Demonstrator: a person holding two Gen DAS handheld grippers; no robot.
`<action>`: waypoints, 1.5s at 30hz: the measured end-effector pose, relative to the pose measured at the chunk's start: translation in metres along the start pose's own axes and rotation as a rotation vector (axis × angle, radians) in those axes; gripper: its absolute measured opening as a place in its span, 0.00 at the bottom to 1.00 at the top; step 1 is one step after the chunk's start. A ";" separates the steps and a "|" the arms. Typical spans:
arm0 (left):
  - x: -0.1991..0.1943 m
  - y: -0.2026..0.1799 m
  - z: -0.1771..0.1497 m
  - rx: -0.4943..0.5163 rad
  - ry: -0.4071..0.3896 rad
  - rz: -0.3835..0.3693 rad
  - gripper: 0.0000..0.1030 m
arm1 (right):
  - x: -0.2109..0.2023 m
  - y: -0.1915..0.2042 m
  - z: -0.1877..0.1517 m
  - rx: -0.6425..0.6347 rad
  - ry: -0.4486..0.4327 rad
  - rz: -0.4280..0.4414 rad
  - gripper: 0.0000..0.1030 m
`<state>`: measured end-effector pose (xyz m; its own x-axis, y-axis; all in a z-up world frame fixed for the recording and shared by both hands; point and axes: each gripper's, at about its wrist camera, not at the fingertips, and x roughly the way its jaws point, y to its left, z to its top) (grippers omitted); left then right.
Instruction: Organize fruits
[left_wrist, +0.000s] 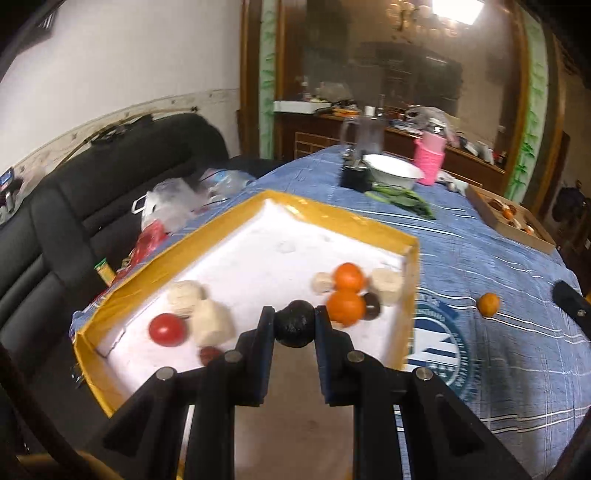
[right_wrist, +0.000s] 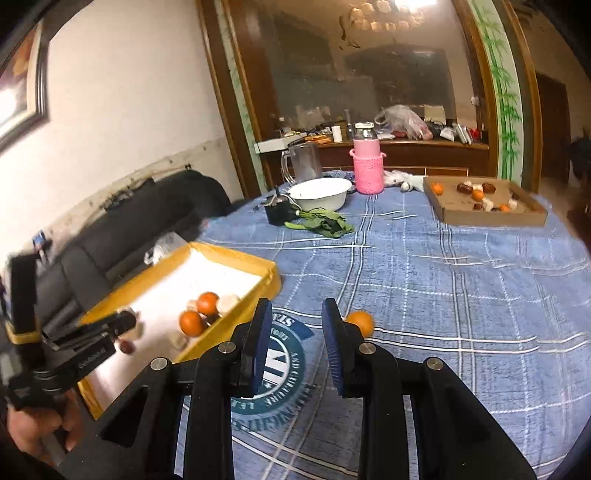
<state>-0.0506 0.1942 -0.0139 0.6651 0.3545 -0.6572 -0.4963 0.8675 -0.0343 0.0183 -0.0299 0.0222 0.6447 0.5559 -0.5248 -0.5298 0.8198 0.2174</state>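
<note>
The counter under a blue plaid cloth (right_wrist: 424, 280) fills the lower right of the right wrist view. A yellow-rimmed tray with a white floor (left_wrist: 332, 216) sits mid-frame in the left wrist view, holding two oranges (left_wrist: 345, 304), a red tomato (left_wrist: 167, 329) and pale round pieces. Upper right lies a brown cardboard tray (right_wrist: 491, 218) with more fruit. The left claw (left_wrist: 294, 325) grips a dark round fruit (left_wrist: 294, 328) over the yellow tray. The right claw (right_wrist: 295, 325) stands narrowly parted, empty; a loose orange (right_wrist: 361, 322) lies on the cloth beyond its right finger.

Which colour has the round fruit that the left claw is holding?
Black, dark all over: the round fruit shows best in the left wrist view.
</note>
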 end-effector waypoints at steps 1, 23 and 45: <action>0.001 0.003 0.001 -0.008 0.001 -0.003 0.22 | -0.003 -0.012 0.000 0.034 0.014 -0.003 0.37; 0.019 -0.118 -0.004 0.213 0.046 -0.211 0.22 | 0.142 -0.080 0.000 0.100 0.281 -0.157 0.13; 0.032 -0.132 -0.010 0.230 0.082 -0.263 0.22 | 0.181 -0.063 0.022 0.052 0.300 -0.077 0.28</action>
<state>0.0303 0.0877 -0.0375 0.7017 0.0875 -0.7071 -0.1696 0.9844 -0.0464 0.1800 0.0224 -0.0687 0.4862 0.4322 -0.7595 -0.4516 0.8683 0.2051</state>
